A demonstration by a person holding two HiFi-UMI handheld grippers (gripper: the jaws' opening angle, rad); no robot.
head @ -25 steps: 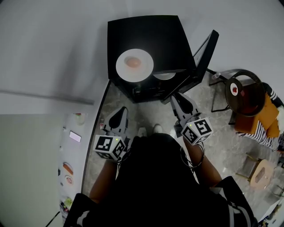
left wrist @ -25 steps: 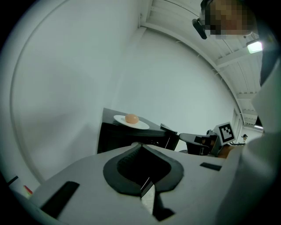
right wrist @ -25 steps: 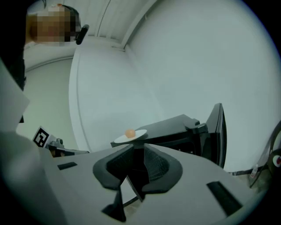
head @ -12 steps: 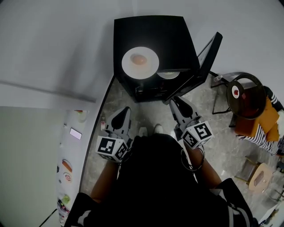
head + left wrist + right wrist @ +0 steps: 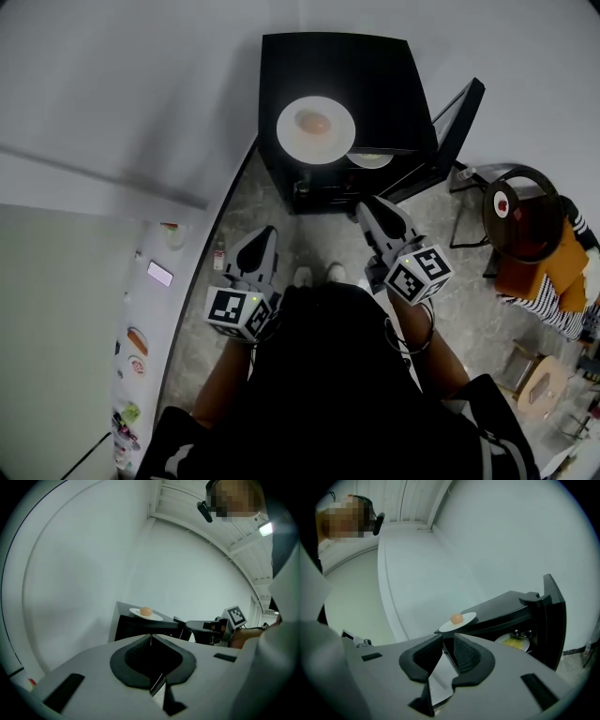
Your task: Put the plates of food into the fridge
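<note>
Resting atop the black fridge (image 5: 375,75), a white plate (image 5: 294,142) with one peach-coloured ball (image 5: 316,122); left tongs (image 5: 150,639) clenched, right tongs (image 5: 448,644) parted, empty.

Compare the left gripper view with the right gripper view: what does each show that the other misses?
Only the left gripper view: the right gripper and its marker cube. Only the right gripper view: the plate of yellow food inside the open black fridge. Both: the white plate carrying one round orange item on top of the fridge.
</note>
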